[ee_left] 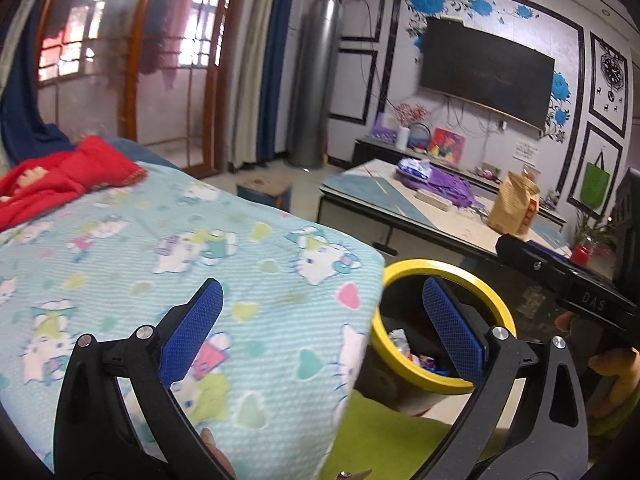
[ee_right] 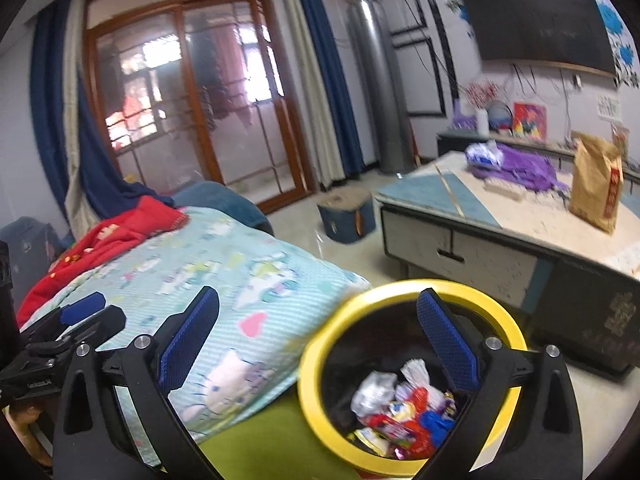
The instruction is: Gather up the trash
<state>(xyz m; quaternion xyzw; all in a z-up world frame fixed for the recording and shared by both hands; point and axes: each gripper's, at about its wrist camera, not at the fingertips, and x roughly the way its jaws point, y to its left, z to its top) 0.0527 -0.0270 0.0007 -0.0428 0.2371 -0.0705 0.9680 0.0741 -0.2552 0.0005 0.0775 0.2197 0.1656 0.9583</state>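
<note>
A round bin with a yellow rim [ee_right: 508, 320] stands on the floor beside the bed and holds several crumpled wrappers [ee_right: 404, 416]. The bin also shows in the left wrist view [ee_left: 404, 270], with trash [ee_left: 404, 346] low inside. My right gripper [ee_right: 318, 340] is open and empty, its right finger over the bin's mouth. My left gripper [ee_left: 320, 332] is open and empty, above the bed's edge and the bin. The right gripper's body [ee_left: 580, 292] shows at the right of the left wrist view.
A bed with a light blue cartoon sheet [ee_left: 180, 248] and a red blanket [ee_left: 60, 176] lies to the left. A low coffee table [ee_right: 500, 216] with a brown paper bag [ee_right: 596, 184] and purple cloth [ee_right: 516, 168] stands right. A small stool [ee_right: 348, 216] sits on the floor.
</note>
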